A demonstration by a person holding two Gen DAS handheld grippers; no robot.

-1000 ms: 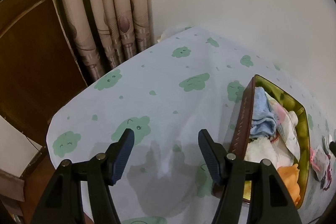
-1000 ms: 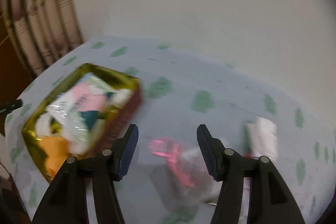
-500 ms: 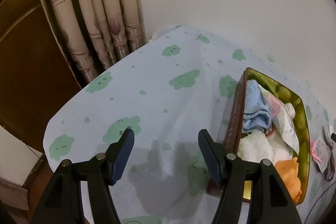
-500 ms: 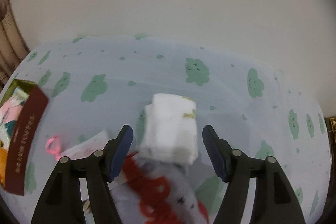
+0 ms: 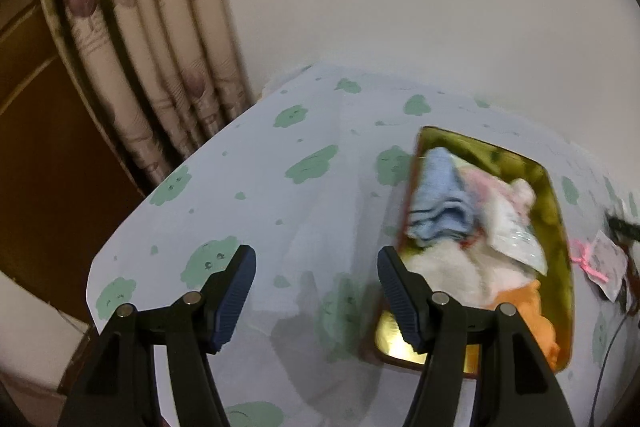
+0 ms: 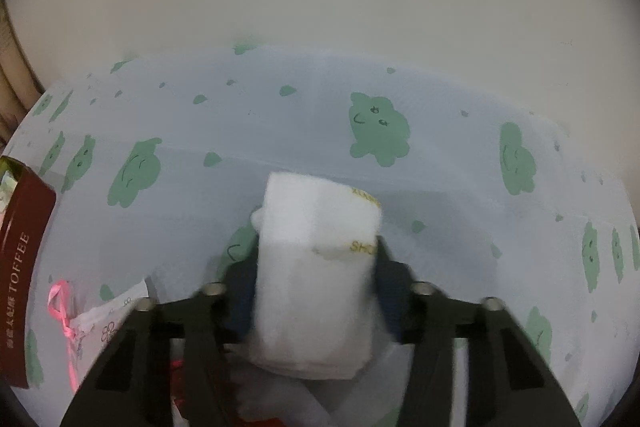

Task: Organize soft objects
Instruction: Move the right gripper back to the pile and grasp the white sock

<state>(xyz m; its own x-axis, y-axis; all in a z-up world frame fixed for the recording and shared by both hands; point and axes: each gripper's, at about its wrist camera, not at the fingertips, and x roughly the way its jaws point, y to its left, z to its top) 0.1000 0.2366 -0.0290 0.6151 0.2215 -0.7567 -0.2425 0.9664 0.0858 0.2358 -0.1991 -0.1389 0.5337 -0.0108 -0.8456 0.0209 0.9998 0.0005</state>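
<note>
A gold tin with dark red walls (image 5: pixel 557 187) sits on the cloud-print tablecloth and holds a blue cloth (image 5: pixel 440 203), a white fluffy piece (image 5: pixel 448 267), an orange soft thing (image 5: pixel 528 311) and a plastic packet (image 5: pixel 516 231). My left gripper (image 5: pixel 316 255) hangs open over bare cloth just left of the tin, with nothing between its fingers. To the right of the tin's wall (image 6: pixel 24 267), a white folded cloth with yellow lettering (image 6: pixel 316 247) stands between the fingers of my right gripper (image 6: pixel 314 267). Its jaws are closing and the pads press the cloth's sides.
A small white sachet with a pink ribbon (image 6: pixel 108 319) lies between the tin and the right gripper, also visible as the sachet (image 5: pixel 604 259) past the tin. More white and red fabric lies under the right gripper. Curtain (image 5: pixel 160 67) and wall border the table.
My right gripper swung away from the tin, came down over the white folded cloth and closed its jaws on it. The left gripper shifted a little and stayed open.
</note>
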